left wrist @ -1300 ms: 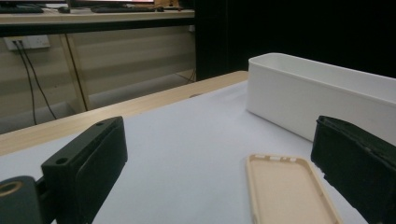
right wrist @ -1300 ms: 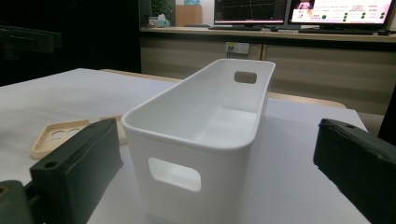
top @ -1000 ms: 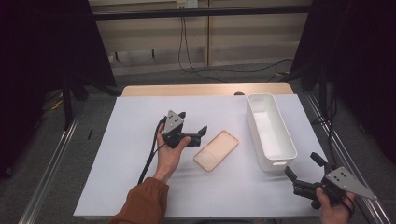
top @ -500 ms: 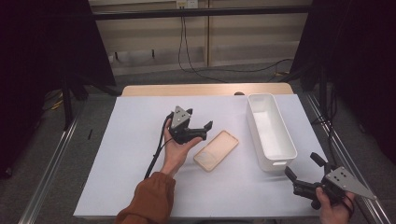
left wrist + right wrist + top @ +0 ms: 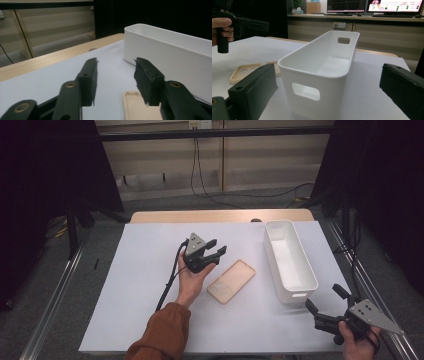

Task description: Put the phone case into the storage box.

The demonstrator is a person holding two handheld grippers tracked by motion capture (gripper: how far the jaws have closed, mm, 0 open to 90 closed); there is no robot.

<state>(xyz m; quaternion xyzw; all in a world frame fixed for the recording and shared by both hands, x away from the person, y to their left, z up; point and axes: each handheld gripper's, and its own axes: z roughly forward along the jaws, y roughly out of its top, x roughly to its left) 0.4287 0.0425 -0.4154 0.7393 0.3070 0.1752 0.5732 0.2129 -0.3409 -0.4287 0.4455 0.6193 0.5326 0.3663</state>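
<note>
Phone case (image 5: 231,281), tan and flat, lies on the white surface (image 5: 140,270) near its centre, open side up, camera cut-outs visible in the right gripper view (image 5: 244,72). It sits just at 4 o'clock of the left gripper (image 5: 212,254), which the left hand (image 5: 192,280) holds raised above the sheet, pointing toward 2 o'clock. In the left gripper view the case's near corner (image 5: 136,107) shows below and between the two black fingers (image 5: 147,80), apart from both. These fingers stand at a middling gap; they have just been closing, and nothing is pressed between them. A black cable runs from this gripper back toward 7 o'clock, alongside an orange-brown sleeve (image 5: 160,335).

White bin (image 5: 290,260), long and narrow with cut-out handles at each end, stands at 3 o'clock of the case, near it but not touching. In the right gripper view its short end (image 5: 312,82) faces the camera and the inside looks bare.

Right gripper (image 5: 327,302) rests in the right hand (image 5: 357,340) at the 5 o'clock corner of the surface, aimed toward 10 o'clock at the bin's near end. Its fingers (image 5: 252,87) are spread wide, one either side of the bin's end in its own view, touching nothing.
</note>
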